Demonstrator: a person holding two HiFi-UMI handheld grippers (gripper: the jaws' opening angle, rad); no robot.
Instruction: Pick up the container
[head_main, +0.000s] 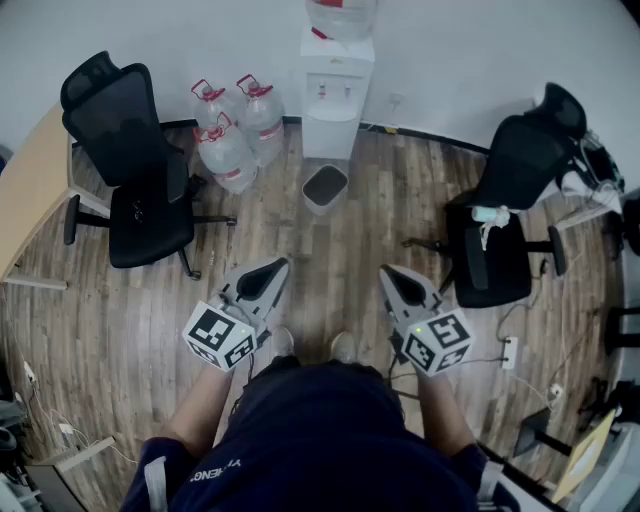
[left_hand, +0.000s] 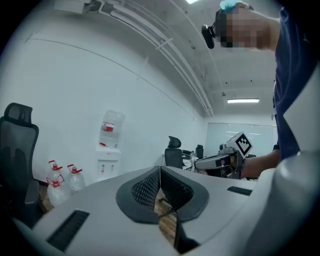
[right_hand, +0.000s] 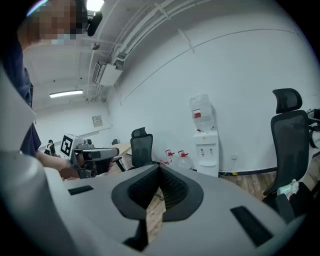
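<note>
The left gripper (left_hand: 160, 170) has its jaws pressed together, the dark ribbed pads meeting along one line with nothing between them. The right gripper (right_hand: 159, 173) is pressed together likewise and is also empty. In the head view both are held out side by side in front of the person, well apart from each other. They tilt slightly down over the wooden floor (head_main: 360, 215), each with its marker cube towards the body.

Ahead of them, between the two jaw tips and further out, a small dark container (head_main: 325, 187) with a pale rim stands upright on the floor. It looks like a waste bin, though from this height that is not certain. Neither gripper touches it; both are well short of it.

Just behind the container a white water dispenser (head_main: 337, 90) stands against the wall with a bottle on top. To its left three clear water jugs (head_main: 235, 130) with red caps sit clustered on the floor.

A black office chair (head_main: 135, 170) stands further left, beside the edge of a pale wooden counter (head_main: 35, 190). A second black chair (head_main: 505, 220) stands to the right, with a pale object on its seat.
</note>
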